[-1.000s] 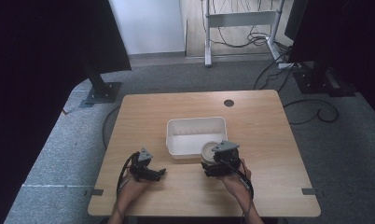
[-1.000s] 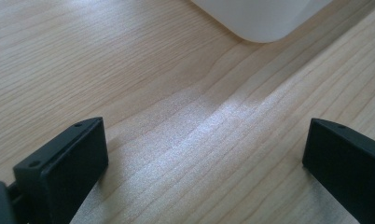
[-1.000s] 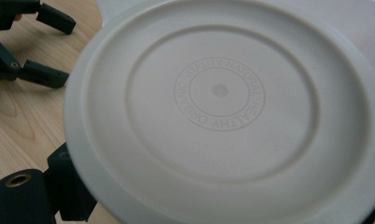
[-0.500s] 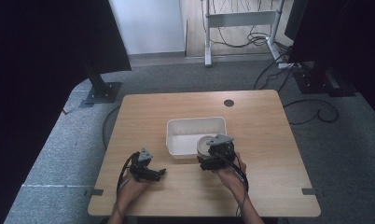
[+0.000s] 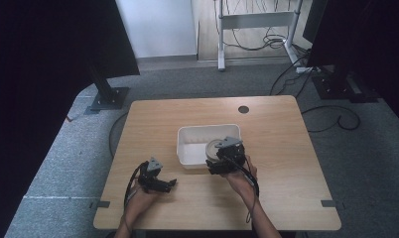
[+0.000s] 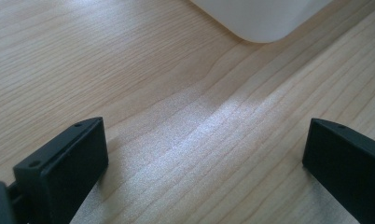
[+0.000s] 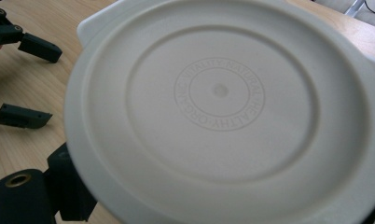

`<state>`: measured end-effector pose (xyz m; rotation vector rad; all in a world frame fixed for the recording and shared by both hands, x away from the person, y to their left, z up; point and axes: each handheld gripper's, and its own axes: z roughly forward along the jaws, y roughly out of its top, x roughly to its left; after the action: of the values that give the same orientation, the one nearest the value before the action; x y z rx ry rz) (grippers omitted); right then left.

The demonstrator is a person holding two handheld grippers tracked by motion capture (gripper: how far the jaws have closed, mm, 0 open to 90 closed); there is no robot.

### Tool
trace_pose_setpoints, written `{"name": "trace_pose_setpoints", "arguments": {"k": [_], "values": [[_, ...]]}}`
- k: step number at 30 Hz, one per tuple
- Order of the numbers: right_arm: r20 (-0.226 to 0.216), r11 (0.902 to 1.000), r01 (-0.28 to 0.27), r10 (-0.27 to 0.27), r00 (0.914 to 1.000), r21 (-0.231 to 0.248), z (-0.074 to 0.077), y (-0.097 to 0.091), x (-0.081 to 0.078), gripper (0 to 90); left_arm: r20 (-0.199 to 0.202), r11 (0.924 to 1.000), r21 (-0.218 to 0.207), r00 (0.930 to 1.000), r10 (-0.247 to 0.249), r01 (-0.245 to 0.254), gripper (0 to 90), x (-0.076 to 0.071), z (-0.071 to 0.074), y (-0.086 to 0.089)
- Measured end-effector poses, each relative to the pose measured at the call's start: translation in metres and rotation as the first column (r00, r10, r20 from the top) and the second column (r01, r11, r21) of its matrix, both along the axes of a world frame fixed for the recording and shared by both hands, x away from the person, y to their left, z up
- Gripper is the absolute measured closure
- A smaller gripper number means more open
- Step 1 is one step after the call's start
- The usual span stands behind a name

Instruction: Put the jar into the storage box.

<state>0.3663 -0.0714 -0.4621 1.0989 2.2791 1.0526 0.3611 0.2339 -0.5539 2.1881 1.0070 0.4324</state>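
In the high view, centre frame, the right gripper (image 5: 218, 166) clamps a round cream plastic plate (image 5: 215, 148) over the white rectangular plastic tub (image 5: 186, 144) on the light wooden table (image 5: 287, 148). Lower left, the left gripper (image 5: 168, 183) rests with jaws apart. In the right gripper view, the plate (image 7: 223, 116) reads "VITALITY NATURAL HEALTHY ORGANIC".

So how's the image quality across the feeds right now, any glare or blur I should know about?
High view: even light, dark side margins, the white bin and right claw small but clear. Left gripper view: a bright sheen on the table, the left claw slightly soft. Right gripper view: the round plate is close, its embossed lettering sharp, its near rim blurred.
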Motion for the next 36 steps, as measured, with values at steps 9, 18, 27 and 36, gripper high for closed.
{"name": "trace_pose_setpoints", "arguments": {"k": [9,18,27,36], "values": [[0.011,1.0,0.003,-0.003,0.9999,-0.008,0.002,0.009,0.014,9.4,-0.001,1.0,0.002,1.0,-0.002,0.002,0.0,0.0,0.0,0.0],[0.013,0.9998,0.013,-0.012,0.9998,-0.014,-0.002,0.016,0.03,9.4,-0.001,1.0,0.002,1.0,-0.003,0.003,0.0,0.0,0.0,0.0],[0.013,0.9993,0.025,-0.024,0.9996,-0.028,-0.013,0.023,0.044,9.4,0.0,1.0,0.0,1.0,-0.004,0.004,0.0,0.0,0.0,0.0],[0.002,0.9985,0.043,-0.043,0.9991,-0.034,-0.029,0.029,0.053,9.4,0.0,1.0,0.0,1.0,-0.004,0.004,0.0,0.001,0.0,0.0]]}}
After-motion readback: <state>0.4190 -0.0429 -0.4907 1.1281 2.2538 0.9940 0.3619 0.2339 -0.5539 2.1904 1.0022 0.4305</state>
